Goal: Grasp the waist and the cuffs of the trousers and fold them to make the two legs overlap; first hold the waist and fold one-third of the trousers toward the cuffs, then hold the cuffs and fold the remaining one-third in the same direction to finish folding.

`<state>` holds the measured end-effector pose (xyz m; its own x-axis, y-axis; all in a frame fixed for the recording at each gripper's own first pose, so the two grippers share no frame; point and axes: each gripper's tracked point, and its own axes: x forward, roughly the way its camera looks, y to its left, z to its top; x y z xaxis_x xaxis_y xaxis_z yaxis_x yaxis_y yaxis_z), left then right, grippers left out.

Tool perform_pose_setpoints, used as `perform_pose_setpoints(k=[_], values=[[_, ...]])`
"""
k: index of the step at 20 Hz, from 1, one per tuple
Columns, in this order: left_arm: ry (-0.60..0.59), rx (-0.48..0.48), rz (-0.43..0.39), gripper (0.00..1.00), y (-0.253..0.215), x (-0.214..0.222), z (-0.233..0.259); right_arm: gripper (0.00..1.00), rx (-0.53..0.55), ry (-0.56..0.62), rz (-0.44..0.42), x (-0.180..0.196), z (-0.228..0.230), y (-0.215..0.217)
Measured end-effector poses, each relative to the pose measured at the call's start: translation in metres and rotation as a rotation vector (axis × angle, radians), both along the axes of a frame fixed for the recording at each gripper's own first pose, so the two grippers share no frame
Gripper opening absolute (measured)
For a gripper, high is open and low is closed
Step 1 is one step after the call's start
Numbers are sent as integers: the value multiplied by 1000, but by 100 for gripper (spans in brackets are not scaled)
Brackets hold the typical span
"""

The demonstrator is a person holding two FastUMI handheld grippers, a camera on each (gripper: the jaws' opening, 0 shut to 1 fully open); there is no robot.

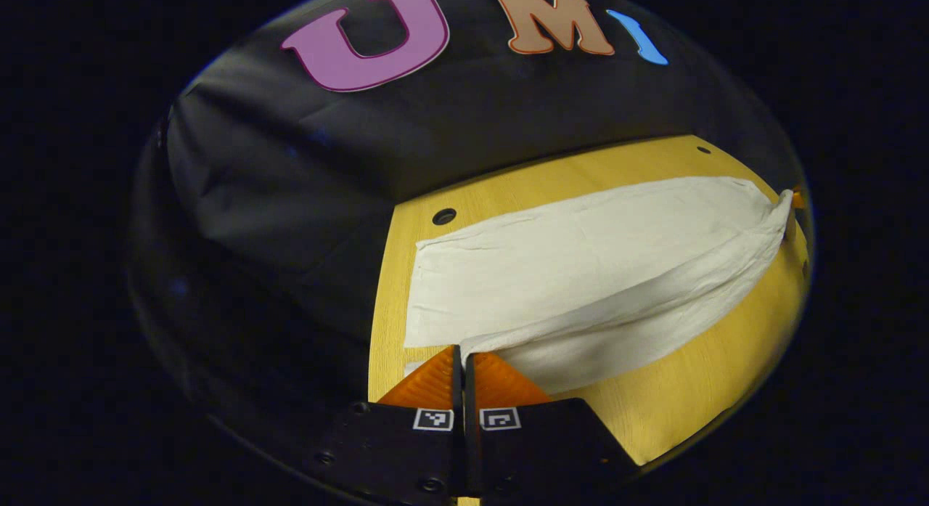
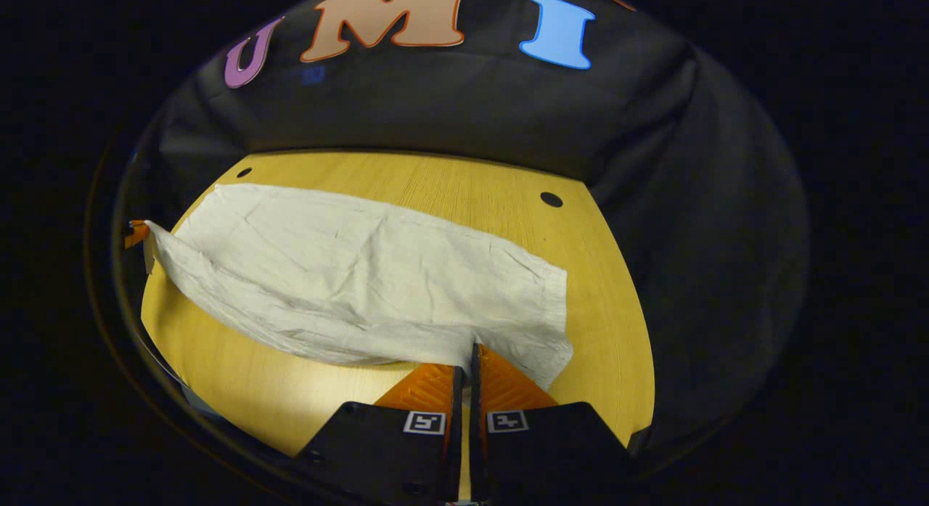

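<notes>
Trousers [image 1: 580, 259] lie lengthwise on the counter [image 2: 450, 183], legs seemingly mid-overlap, with my left tongs [image 1: 462, 357] and right tongs [image 2: 468, 357] each clamped on an end's near edge; both third-folds remain, I judge.

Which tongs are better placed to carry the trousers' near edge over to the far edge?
Neither left nor right alone: left tongs and right tongs each pinch the near edge of the trousers, at opposite ends.
</notes>
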<state>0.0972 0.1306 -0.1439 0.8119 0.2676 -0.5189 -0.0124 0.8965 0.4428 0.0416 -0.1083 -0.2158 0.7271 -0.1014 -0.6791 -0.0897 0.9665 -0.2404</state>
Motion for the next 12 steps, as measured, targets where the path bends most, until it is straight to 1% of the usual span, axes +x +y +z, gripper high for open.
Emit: perform_pose_setpoints(k=[1,2,4,5,7,10,11,12], values=[[-27,-12,12,0,-1,28,2,7,12,-31,-12,9,12,5],[-64,-23,22,0,-3,41,13,7,25,-62,-25,17,23,7],[-123,-36,51,0,-9,55,32,5,66,-123,-65,33,39,8],[-146,-35,66,0,-9,66,36,7,94,-148,-84,49,41,12],[-177,-40,89,0,-11,92,43,6,144,-195,-125,79,48,17],[-202,-60,119,0,2,137,46,6,205,-234,-162,120,58,23],[-198,-61,129,0,6,149,41,5,216,-233,-165,131,56,27],[-193,-65,134,0,9,162,36,5,223,-232,-169,134,53,26]])
